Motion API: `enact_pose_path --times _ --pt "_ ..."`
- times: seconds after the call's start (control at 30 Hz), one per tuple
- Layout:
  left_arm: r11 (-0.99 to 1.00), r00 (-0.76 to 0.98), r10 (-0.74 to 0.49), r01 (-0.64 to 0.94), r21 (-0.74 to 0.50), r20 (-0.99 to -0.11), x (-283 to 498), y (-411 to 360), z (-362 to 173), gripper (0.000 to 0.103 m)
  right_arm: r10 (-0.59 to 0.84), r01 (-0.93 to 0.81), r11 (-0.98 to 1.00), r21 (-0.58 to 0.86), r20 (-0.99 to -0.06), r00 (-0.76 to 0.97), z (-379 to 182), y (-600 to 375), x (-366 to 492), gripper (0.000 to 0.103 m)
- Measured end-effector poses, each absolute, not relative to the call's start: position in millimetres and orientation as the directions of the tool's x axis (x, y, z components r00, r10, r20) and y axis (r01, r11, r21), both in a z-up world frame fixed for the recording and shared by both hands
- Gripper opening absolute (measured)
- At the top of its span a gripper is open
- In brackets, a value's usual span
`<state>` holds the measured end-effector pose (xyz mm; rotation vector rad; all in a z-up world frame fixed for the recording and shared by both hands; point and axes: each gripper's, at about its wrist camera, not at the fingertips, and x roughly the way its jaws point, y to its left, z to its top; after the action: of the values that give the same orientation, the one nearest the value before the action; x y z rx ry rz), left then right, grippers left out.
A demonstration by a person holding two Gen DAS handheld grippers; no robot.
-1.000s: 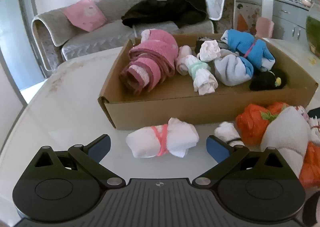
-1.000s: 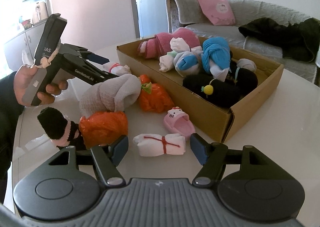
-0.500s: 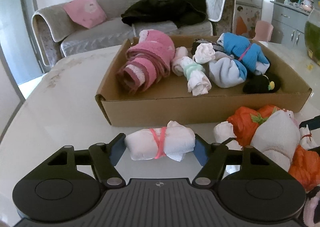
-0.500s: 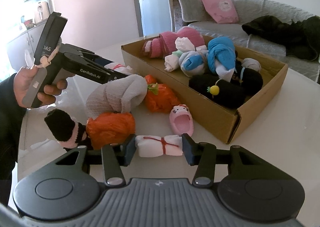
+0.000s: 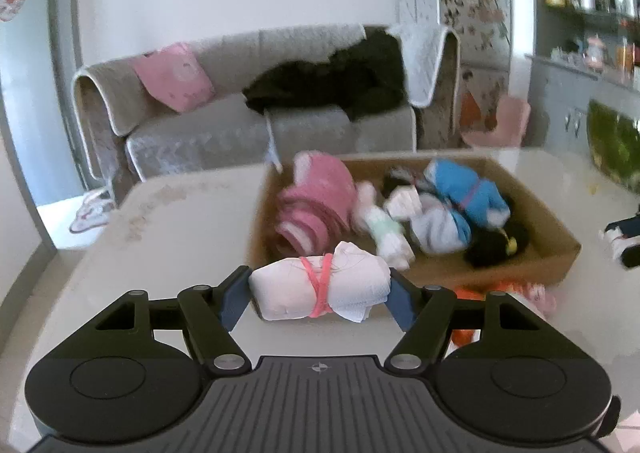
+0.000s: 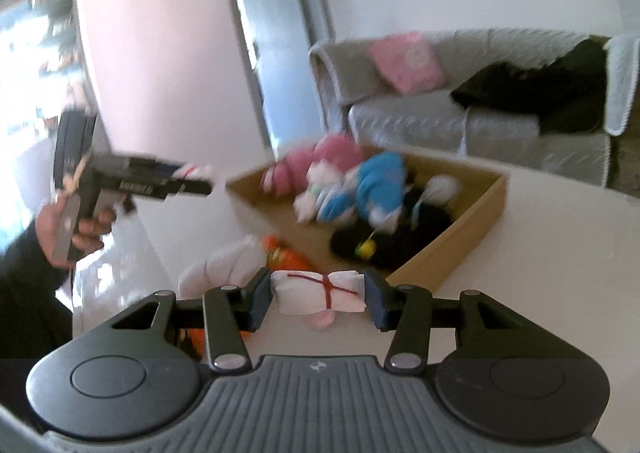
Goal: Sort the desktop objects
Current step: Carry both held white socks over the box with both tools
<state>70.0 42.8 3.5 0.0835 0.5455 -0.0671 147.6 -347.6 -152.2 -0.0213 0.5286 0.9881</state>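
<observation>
My left gripper (image 5: 320,291) is shut on a white rolled sock with a pink band (image 5: 320,287) and holds it in the air in front of the cardboard box (image 5: 556,253). My right gripper (image 6: 318,293) is shut on a white rolled sock with a red band (image 6: 320,291), lifted above the table. The box (image 6: 476,217) holds pink (image 5: 316,205), blue (image 5: 468,193), white and black sock rolls. The left gripper also shows in the right wrist view (image 6: 192,177) at the left, held by a hand.
Orange rolls (image 6: 284,255) and a large white roll (image 6: 224,269) lie on the white table (image 5: 168,229) beside the box. A pink slipper toy (image 6: 322,319) lies under my right gripper. A grey sofa (image 5: 240,125) stands behind the table.
Both grippers closed on their white sock rolls and lifted them off the table. Both views have risen and tilted; the box now sits lower and farther.
</observation>
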Motion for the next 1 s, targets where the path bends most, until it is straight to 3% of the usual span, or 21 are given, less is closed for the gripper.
enact_pose_path --times 0.23,0.5,1.0 --pt "0.999 0.867 -0.017 0.036 0.027 -0.498 80 59 20 0.075 0.803 -0.751 0.592 0.292 -0.289 0.521 -133 -372 164 0.045" --pt "0.998 0.87 -0.04 0.062 0.029 -0.492 107 37 28 0.075 0.801 -0.743 0.599 0.298 -0.241 0.549 -127 -345 186 0.045" --pt "0.997 0.824 -0.073 0.082 -0.009 -0.562 174 1 1 0.075 0.734 -0.677 0.679 0.283 -0.296 0.612 -132 -308 213 0.045"
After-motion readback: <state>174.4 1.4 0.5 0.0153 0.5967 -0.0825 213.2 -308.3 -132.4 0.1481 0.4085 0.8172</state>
